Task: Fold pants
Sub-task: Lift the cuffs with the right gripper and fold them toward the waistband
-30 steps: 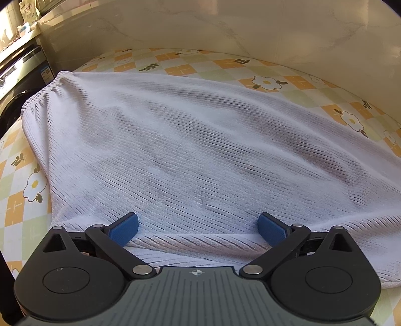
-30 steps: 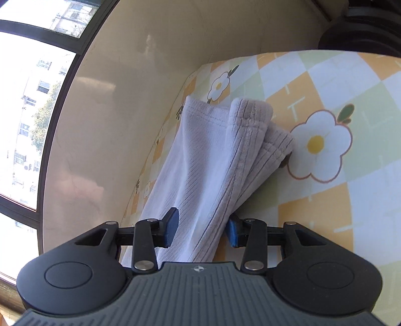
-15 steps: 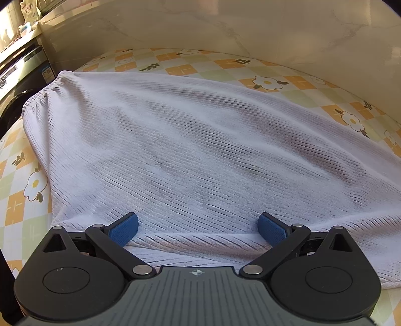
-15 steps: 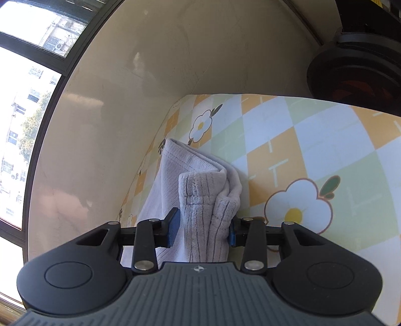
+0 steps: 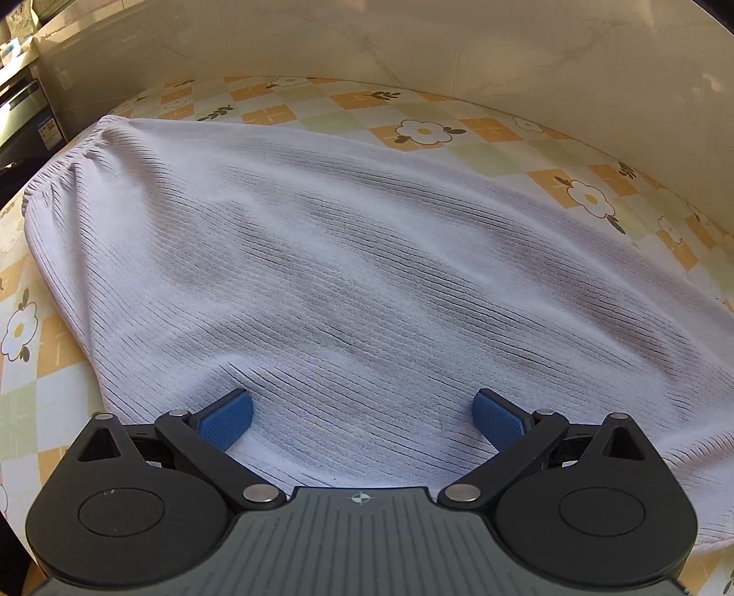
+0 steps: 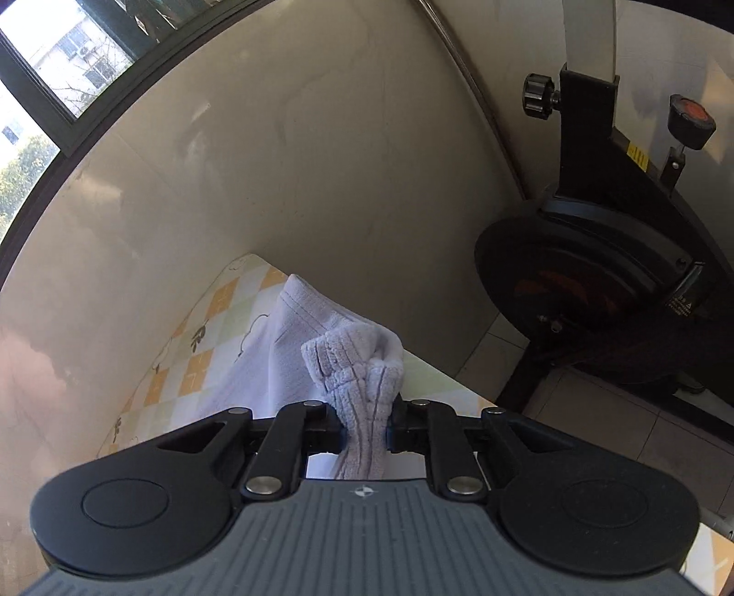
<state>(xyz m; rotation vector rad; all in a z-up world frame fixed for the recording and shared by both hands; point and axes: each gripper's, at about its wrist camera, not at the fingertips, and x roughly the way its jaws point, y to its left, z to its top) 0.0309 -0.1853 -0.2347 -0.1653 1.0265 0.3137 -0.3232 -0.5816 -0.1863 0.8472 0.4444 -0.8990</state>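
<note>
White ribbed pants [image 5: 348, 275] lie spread flat on the flowered tablecloth [image 5: 495, 146], waistband at the left. My left gripper [image 5: 362, 417] is open, its blue pads [image 5: 229, 417] resting low over the near edge of the fabric, holding nothing. In the right wrist view, my right gripper [image 6: 365, 431] is shut on the bunched leg cuffs [image 6: 362, 371] of the pants and holds them lifted above the table's far corner [image 6: 220, 321]. The cloth hangs back from the cuffs toward the table.
A beige marble wall [image 5: 413, 41] runs behind the table. A dark appliance [image 5: 18, 119] stands off the left end. An exercise bike [image 6: 610, 256] stands on the tiled floor beyond the table's right end. A window [image 6: 50, 68] is above the wall.
My right gripper has closed tight on the leg cuffs and lifted them off the table, tilting upward. My left gripper has slid a little forward over the pants, still open.
</note>
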